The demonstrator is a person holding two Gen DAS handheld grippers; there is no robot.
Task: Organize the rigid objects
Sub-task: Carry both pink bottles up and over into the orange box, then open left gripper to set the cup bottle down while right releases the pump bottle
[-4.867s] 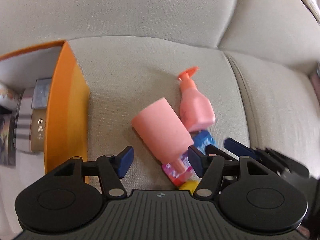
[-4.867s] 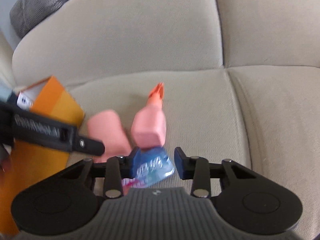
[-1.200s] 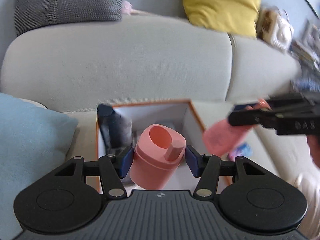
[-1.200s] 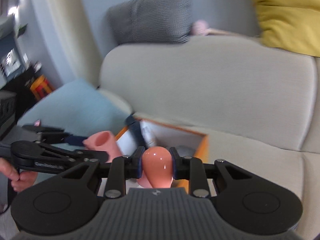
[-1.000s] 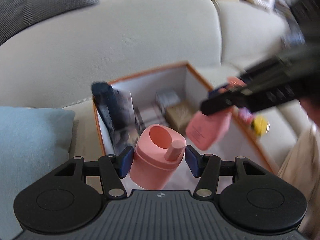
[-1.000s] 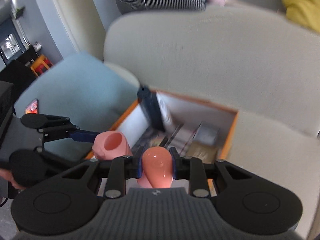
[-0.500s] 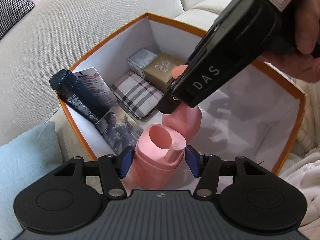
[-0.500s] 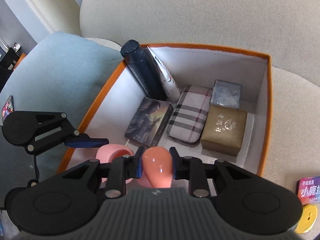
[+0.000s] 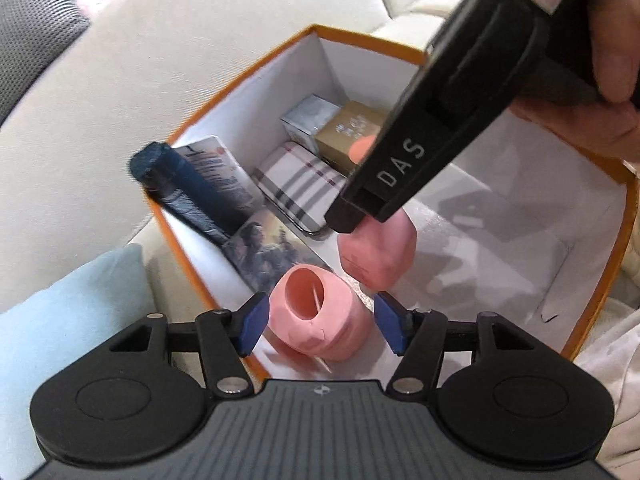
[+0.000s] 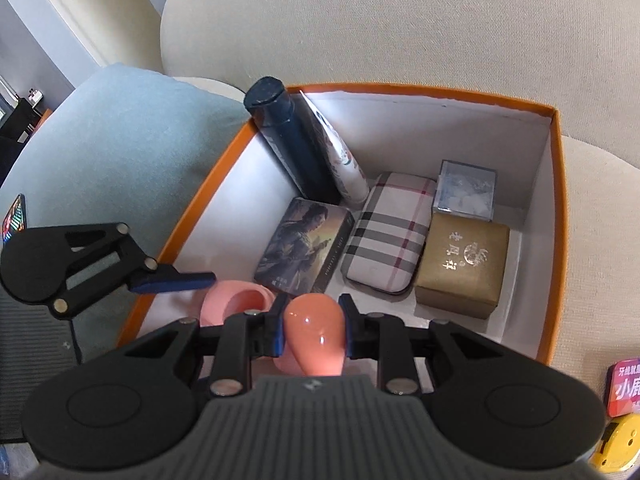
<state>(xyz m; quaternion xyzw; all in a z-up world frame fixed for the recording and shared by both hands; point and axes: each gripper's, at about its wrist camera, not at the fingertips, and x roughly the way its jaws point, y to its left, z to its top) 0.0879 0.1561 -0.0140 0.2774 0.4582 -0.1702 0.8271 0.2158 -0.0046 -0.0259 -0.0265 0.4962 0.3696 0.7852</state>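
Bright daylight, soft shadows in box (image 9: 592, 184); fisheye warp, slight blur.

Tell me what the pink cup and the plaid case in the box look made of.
Pink cup: probably matte plastic or silicone, judging by its even, dull colour. Plaid case: likely fabric or printed leatherette over a rigid shell, with rounded edges and no shine.

Beige sofa (image 10: 400, 32), pale-blue cushion (image 10: 120, 140)
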